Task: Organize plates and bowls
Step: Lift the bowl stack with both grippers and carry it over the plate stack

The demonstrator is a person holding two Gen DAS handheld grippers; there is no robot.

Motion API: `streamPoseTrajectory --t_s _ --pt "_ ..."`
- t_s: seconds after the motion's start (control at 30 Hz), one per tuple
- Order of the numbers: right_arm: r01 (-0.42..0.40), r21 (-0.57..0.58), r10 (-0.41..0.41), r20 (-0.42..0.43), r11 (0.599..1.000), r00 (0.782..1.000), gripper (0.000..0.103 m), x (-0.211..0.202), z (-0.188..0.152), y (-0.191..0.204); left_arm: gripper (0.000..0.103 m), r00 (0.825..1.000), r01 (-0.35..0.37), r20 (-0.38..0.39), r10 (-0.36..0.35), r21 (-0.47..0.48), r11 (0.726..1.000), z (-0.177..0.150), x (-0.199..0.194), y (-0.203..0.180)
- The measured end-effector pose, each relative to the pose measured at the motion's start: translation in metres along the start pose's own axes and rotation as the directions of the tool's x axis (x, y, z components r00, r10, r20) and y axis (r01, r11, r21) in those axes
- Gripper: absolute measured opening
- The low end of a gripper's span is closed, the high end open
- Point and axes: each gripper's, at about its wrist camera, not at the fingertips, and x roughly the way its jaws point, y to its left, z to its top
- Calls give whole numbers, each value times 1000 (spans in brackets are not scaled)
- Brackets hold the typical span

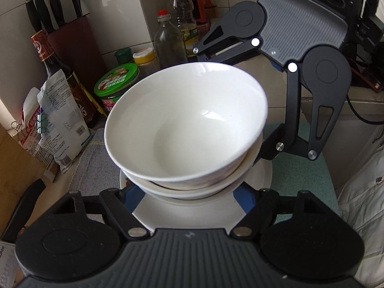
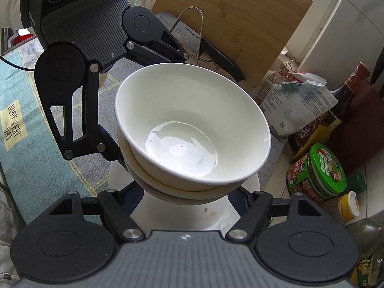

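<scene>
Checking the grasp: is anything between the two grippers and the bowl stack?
Nothing visible. The left gripper and right gripper each straddle the bottom of the bowl stack directly, above the plate.

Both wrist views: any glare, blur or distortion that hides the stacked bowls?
Left wrist: top bowl sharp, with a small highlight inside and a bright far rim; fisheye bends the knife block at the edge. Right wrist: broad glare on the bowl's bottom; window top right blown out; plate speckles stay legible.

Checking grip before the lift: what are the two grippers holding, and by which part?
Both the left gripper and right gripper flank the lower sides of the stacked bowls above the plate; actual contact is hidden.
</scene>
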Motion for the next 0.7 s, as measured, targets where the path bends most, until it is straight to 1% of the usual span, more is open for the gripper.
streamPoseTrajectory --t_s 0.1,0.2,0.33,0.7 --pt "-1 32 1 -8 999 1000 79 6 -5 -11 79 1000 11 -2 -11 -31 999 2 10 5" --pt "-2 51 3 -15 999 1000 79 12 -9 -16 79 1000 14 -12 -14 -38 999 2 17 6" --pt "0 55 2 -25 998 1000 79 18 -12 -20 79 1000 9 -27 -9 -27 1000 5 24 6" --pt "-18 54 20 -44 998 999 79 21 -16 -19 79 998 42 -42 -44 -52 998 2 33 9"
